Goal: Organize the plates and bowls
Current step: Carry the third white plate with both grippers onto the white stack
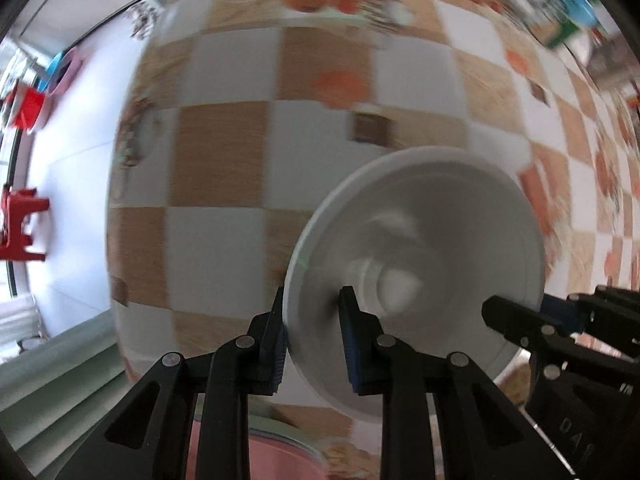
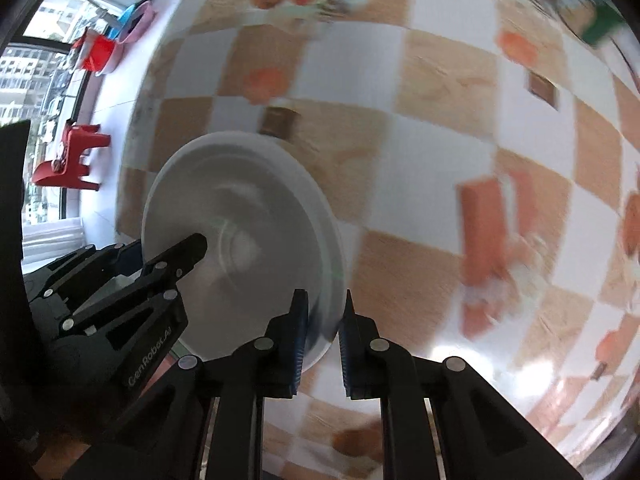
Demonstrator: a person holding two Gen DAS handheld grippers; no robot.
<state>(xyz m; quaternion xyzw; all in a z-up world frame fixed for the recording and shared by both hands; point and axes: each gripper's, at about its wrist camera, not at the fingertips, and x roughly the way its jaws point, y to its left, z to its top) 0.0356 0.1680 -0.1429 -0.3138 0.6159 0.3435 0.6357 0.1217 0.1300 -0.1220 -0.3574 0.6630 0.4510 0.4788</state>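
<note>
A white bowl [image 1: 416, 240] is held above the checkered tablecloth [image 1: 224, 160] by both grippers, one on each side of its rim. My left gripper [image 1: 312, 320] is shut on the bowl's left rim, one finger outside and one inside. My right gripper [image 2: 324, 328] is shut on the bowl's [image 2: 240, 232] right rim. Each gripper shows in the other's view: the right one [image 1: 560, 336] at the bowl's right edge and the left one [image 2: 132, 276] at its left edge. Both views are blurred by motion.
A pink plate or bowl [image 1: 276, 456] lies under my left gripper at the bottom edge. A red stool [image 2: 68, 160] and coloured basins [image 2: 116, 40] stand on the white floor past the table's left edge. Green and blue items [image 1: 568, 16] sit at the far right.
</note>
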